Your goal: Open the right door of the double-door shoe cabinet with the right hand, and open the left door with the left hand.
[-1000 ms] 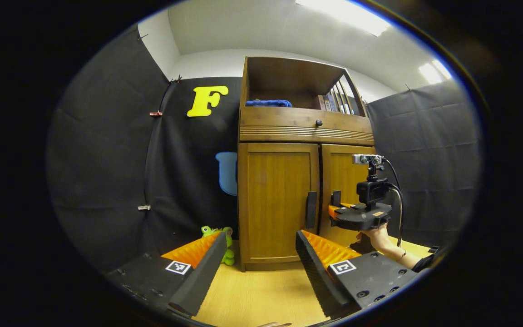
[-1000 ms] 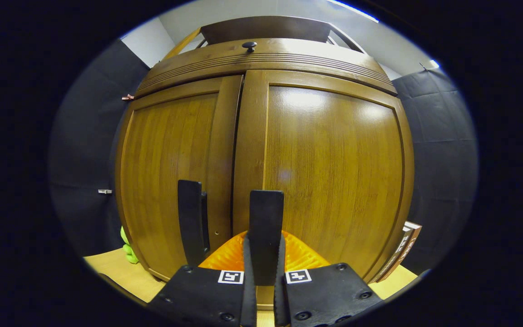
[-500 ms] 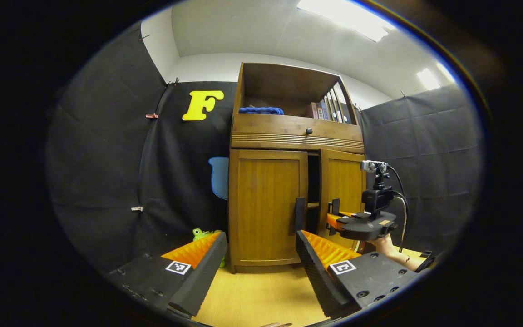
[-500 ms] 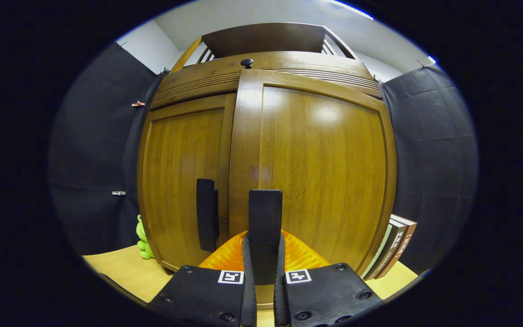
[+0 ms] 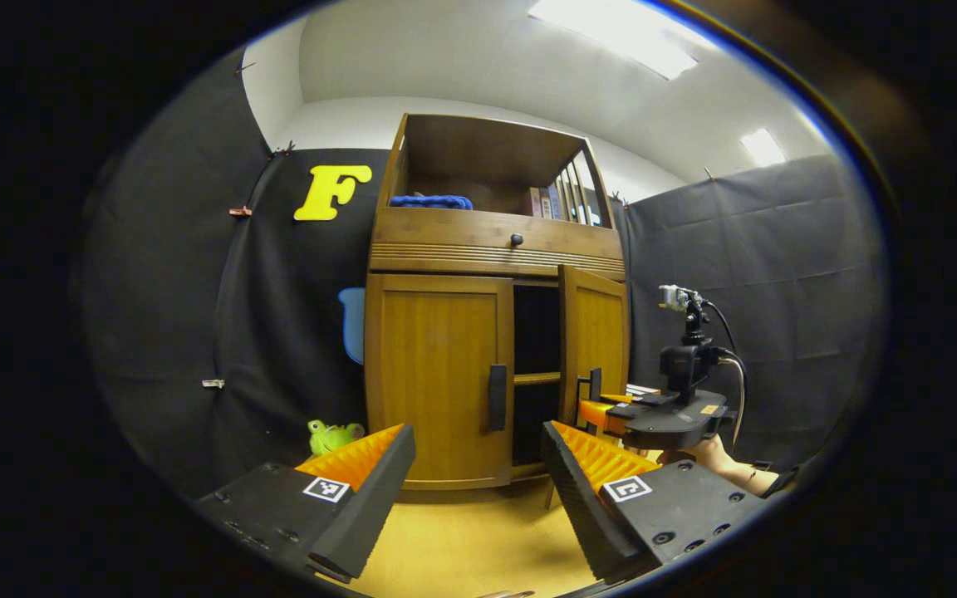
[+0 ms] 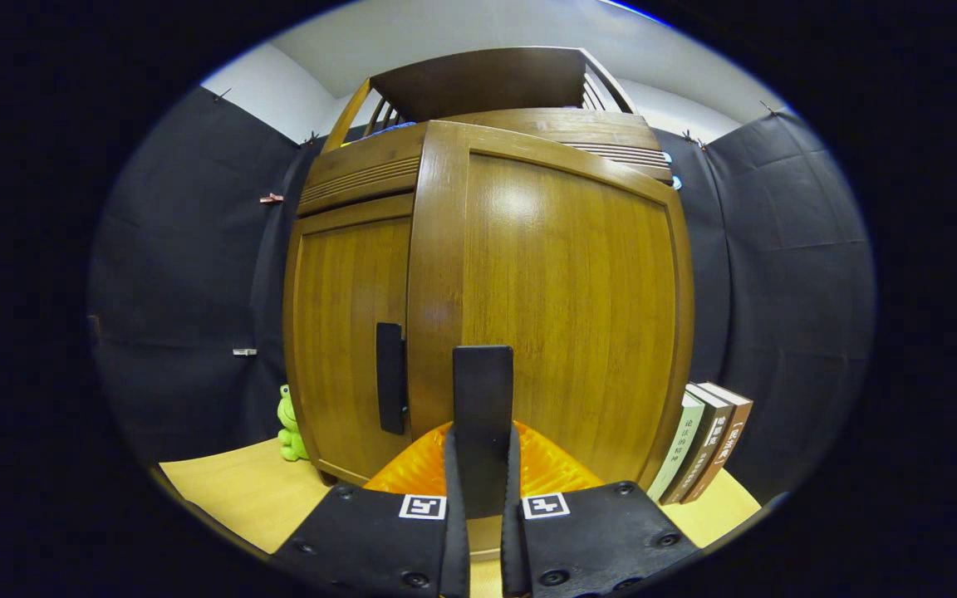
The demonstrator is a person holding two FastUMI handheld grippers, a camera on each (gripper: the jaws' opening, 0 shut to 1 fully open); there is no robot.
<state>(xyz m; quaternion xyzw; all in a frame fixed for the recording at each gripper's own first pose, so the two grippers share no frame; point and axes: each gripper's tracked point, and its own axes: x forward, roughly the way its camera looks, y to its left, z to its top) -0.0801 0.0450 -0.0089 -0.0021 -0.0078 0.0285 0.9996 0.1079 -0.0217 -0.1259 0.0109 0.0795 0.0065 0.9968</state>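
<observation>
**Right door swinging out, left door waiting**

Right gripper view, nearest first: the right gripper (image 6: pixel 483 465) has its two fingers closed tight on the right handle (image 6: pixel 483 399), a dark upright bar clamped between them. Just behind the handle stands the right door (image 6: pixel 561 307), swung partly out from the cabinet (image 6: pixel 362 166), so its edge overlaps the left door (image 6: pixel 345 332). The left handle (image 6: pixel 390 378) sits on the left door's inner edge, close beside the right door's edge. Books (image 6: pixel 707 440) stand on the floor by the cabinet's right side, and a green toy (image 6: pixel 287 419) lies at its left foot.

From the left gripper view, the left gripper (image 5: pixel 474 465) is nearest, its fingers spread wide and holding nothing, well short of the cabinet. Beyond it, to the cabinet's right front, a hand (image 5: pixel 707 453) holds the right gripper (image 5: pixel 599 407) at the open door. The dark gap between the doors shows a shelf (image 5: pixel 537 378) inside. The left door (image 5: pixel 437 374) is flush shut, its handle (image 5: pixel 498 397) untouched. A blue cloth (image 5: pixel 430 201) lies in the cabinet's top niche.

By my reading, the first step is under way: the right door is partly open and could go wider. The next move calls for the left gripper to travel forward to the left handle, line its open fingers either side of the bar, close, then pull along the door's arc toward the cabinet's left.
</observation>
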